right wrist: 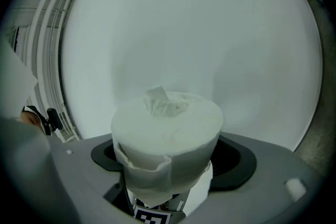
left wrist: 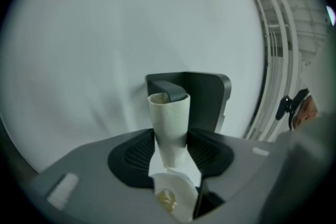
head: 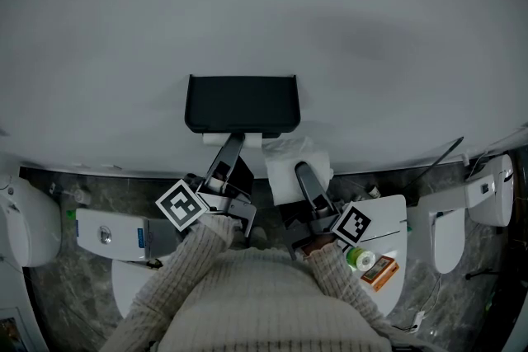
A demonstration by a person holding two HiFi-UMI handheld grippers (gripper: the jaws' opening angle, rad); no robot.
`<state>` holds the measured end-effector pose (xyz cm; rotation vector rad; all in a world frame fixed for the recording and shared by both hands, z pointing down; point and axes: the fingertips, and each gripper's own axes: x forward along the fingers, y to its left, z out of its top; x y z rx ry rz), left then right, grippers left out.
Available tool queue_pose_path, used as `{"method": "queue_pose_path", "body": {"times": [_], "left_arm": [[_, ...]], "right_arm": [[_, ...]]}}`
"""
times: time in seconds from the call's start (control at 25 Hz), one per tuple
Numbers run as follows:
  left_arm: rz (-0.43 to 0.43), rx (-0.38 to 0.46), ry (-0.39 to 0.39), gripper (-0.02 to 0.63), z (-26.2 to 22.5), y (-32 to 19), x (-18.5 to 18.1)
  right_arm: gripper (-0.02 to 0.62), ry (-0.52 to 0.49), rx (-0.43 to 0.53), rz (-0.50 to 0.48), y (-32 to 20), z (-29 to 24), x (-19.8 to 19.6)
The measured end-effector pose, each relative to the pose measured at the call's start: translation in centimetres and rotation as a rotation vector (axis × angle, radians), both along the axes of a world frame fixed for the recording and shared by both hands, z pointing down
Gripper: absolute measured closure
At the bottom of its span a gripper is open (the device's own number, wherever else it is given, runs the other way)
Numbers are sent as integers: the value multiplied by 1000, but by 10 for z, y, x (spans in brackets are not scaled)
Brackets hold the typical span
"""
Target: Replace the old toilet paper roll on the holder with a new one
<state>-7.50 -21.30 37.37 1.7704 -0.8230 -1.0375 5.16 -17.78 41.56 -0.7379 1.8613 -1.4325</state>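
A black toilet paper holder (head: pixel 240 102) hangs on the white wall. My left gripper (head: pixel 232 146) reaches up to its underside. In the left gripper view the jaws (left wrist: pixel 170 157) pinch the old roll (left wrist: pixel 169 126), a squashed, bare cardboard core whose top end sits at the holder's arm (left wrist: pixel 173 87). A scrap of white paper (left wrist: pixel 173 196) lies low between the jaws. My right gripper (head: pixel 304 177) is just right of the holder and below it. It is shut on the new roll (head: pixel 294 167), full and white. The right gripper view shows that new roll (right wrist: pixel 167 136) filling the jaws, its end tucked in.
Below the wall is a dark marble floor with white toilet fixtures at the left (head: pixel 107 235) and the right (head: pixel 450 237). A green-capped bottle (head: pixel 360 258) and an orange box (head: pixel 379 272) lie on a white lid (head: pixel 389 214) by my right arm. White rails (left wrist: pixel 275 44) stand off to the side.
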Motion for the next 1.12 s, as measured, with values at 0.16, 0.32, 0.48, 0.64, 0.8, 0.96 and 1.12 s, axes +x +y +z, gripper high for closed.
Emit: {"method": "queue_pose_path", "body": {"times": [0.16, 0.32, 0.48, 0.64, 0.8, 0.96, 1.12], "left_arm": [[12, -7, -6, 430, 2, 0, 1], [15, -6, 1, 431, 1, 0, 1], [27, 0, 12, 433, 0, 0, 2], [56, 4, 12, 433, -1, 1, 6], [79, 13, 18, 433, -3, 1, 9], [105, 14, 19, 433, -7, 1, 18], [123, 11, 8, 433, -9, 3, 47]], "right_arm": [[158, -12, -4, 13, 0, 1, 3], [158, -17, -5, 21, 2, 0, 6], [158, -17, 0, 29, 3, -1, 8], [158, -19, 7, 46, 4, -3, 10], [158, -23, 13, 61, 7, -4, 11], [158, -21, 20, 76, 10, -7, 16], [158, -29, 22, 92, 14, -9, 43]]}}
